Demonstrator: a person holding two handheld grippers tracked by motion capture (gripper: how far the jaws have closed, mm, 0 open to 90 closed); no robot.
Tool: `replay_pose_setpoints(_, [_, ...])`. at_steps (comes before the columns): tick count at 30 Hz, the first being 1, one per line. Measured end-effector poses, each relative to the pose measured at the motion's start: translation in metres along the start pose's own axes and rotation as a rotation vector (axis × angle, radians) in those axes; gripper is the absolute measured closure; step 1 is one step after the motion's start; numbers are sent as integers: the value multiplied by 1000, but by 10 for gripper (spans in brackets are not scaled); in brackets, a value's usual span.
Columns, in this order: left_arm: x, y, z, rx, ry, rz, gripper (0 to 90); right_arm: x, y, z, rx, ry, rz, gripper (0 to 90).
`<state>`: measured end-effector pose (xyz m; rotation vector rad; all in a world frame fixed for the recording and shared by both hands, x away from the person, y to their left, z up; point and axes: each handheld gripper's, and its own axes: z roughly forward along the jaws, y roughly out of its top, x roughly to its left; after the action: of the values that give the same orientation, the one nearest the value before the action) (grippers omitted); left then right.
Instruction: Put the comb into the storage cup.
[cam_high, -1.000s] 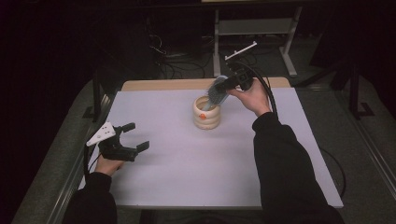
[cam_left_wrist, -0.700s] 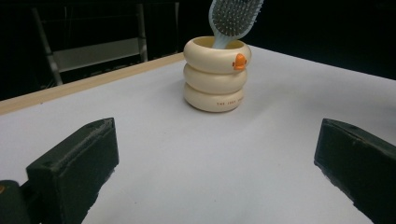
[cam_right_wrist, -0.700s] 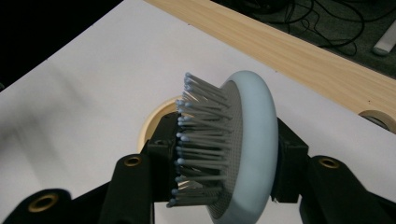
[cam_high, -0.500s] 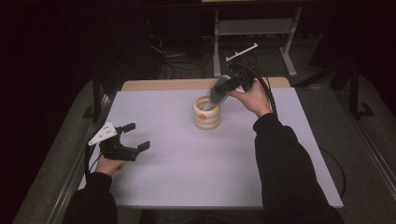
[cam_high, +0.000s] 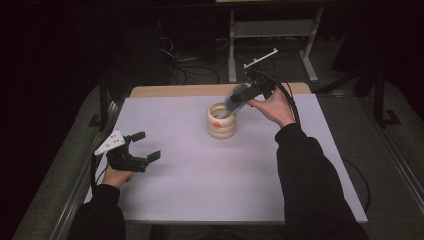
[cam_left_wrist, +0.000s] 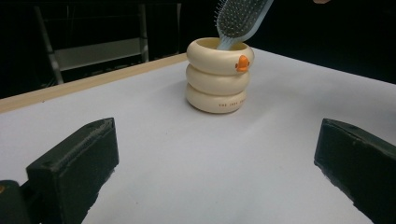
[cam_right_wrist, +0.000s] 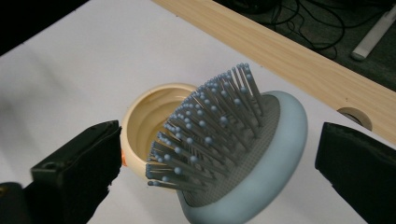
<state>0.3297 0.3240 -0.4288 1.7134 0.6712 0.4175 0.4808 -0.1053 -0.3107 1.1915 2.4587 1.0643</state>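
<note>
One pale-blue hairbrush (cam_right_wrist: 243, 154) with ball-tipped bristles leans tilted in a cream ringed cup (cam_right_wrist: 149, 126).

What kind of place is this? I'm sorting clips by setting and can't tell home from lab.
Probably a lab or recording workspace, not a home: a white-topped table in a dark room, loose cables on the floor behind it, and a bare metal rack.
</note>
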Motion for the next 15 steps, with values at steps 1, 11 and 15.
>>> replay_pose_setpoints(1, [0, 0, 0, 0, 0, -1, 0, -1, -1, -1, -5, 1, 1, 0])
replay_pose_setpoints(11, [0, -1, 0, 2, 0, -3, 0, -8, -18, -18, -88, 46, 13, 0])
replay_pose_setpoints(15, [1, -1, 0, 5, 2, -5, 0, -11, -23, -24, -114, 67, 13, 0])
